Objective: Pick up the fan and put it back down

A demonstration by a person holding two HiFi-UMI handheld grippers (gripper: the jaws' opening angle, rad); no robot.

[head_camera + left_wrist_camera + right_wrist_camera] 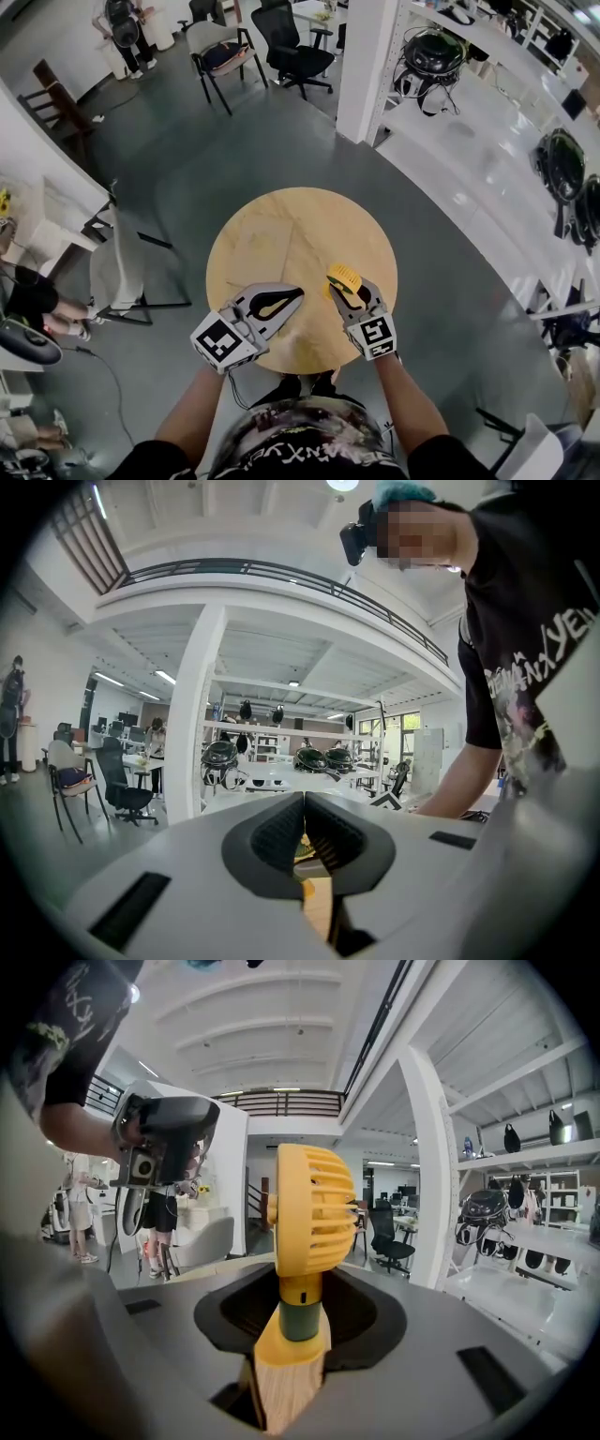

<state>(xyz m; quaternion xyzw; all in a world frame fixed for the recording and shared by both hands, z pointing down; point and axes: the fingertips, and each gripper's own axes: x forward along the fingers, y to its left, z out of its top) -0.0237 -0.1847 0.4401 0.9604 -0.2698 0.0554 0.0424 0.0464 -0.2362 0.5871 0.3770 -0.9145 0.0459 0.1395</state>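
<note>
A small yellow fan (pixel 344 277) with a green neck stands upright between the jaws of my right gripper (pixel 349 292), over the near right part of the round wooden table (pixel 291 225). In the right gripper view the fan's grille head (pixel 314 1208) rises above the jaws, and my right gripper (pixel 295 1314) is shut on its stem and yellow foot. My left gripper (pixel 296 294) hovers over the table's near left side, jaws together and empty. In its own view the left gripper (pixel 304 803) shows pads touching, with a sliver of tabletop (pixel 319 909) below.
A white pillar (pixel 368 66) and white shelves (pixel 487 159) with black helmets stand at the right. Two office chairs (pixel 292 47) are beyond the table, and a white chair (pixel 117 272) is at its left. A person (pixel 125 33) stands far back left.
</note>
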